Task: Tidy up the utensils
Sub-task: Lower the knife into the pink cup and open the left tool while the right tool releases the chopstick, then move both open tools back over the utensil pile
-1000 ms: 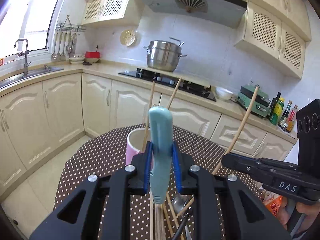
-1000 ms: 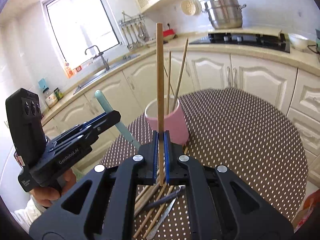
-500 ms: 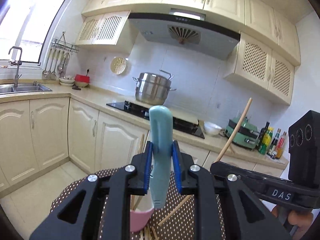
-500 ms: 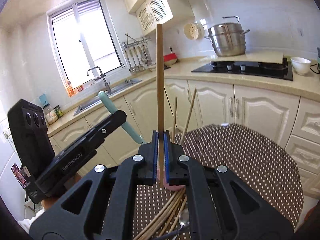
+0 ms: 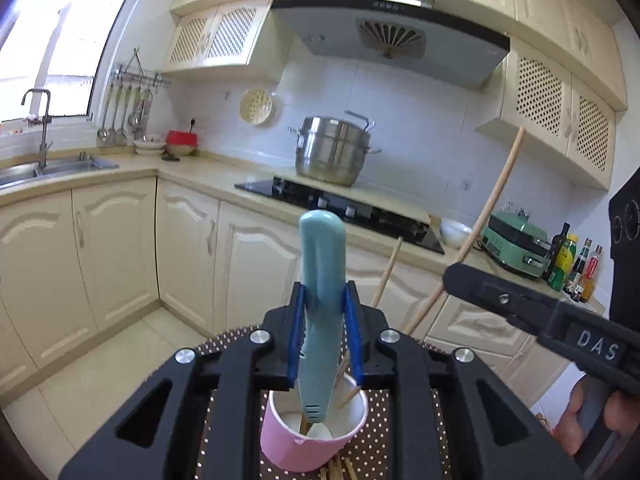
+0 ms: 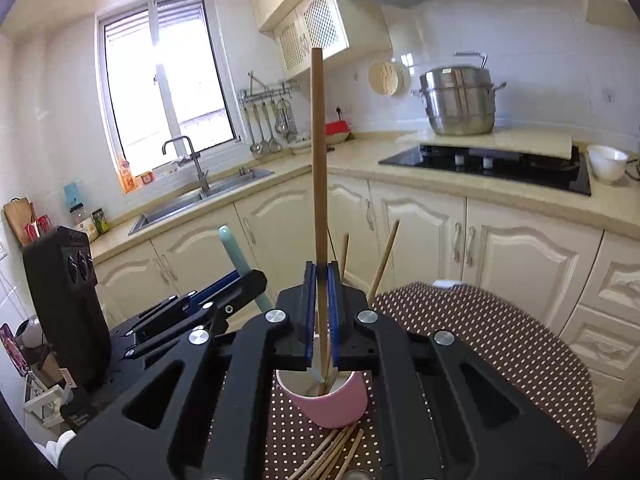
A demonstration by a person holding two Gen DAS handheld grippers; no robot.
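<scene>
The left claw (image 5: 323, 332) is clamped narrowly on a pale teal plastic utensil handle (image 5: 321, 280), which stands nearly upright between its blue pads; the right claw (image 6: 321, 312) is all but closed on a long round wooden chopstick (image 6: 319, 168), also held upright. A second ago both claws sat lower and farther back, with the pink cylindrical cup (image 5: 312, 432) standing beyond their tips and a scatter of loose chopsticks and metal cutlery directly beneath them. Now both have lifted and gone forward, so the cup's white mouth lies just under and in front of each pair of fingers: the teal handle's lower end hangs over the opening in the left view, and the chopstick's lower end points down into the same cup (image 6: 328, 400) in the right view, beside the two or three wooden sticks (image 6: 383, 256) already leaning inside. Whether either tip touches the cup's floor cannot be told. Behind the cup, nearer the claws, a few loose wooden chopsticks (image 6: 332, 452) remain on the brown white-dotted tablecloth (image 6: 500, 344). Judging by this, both pieces look lined up for release, with more left to gather afterwards.
</scene>
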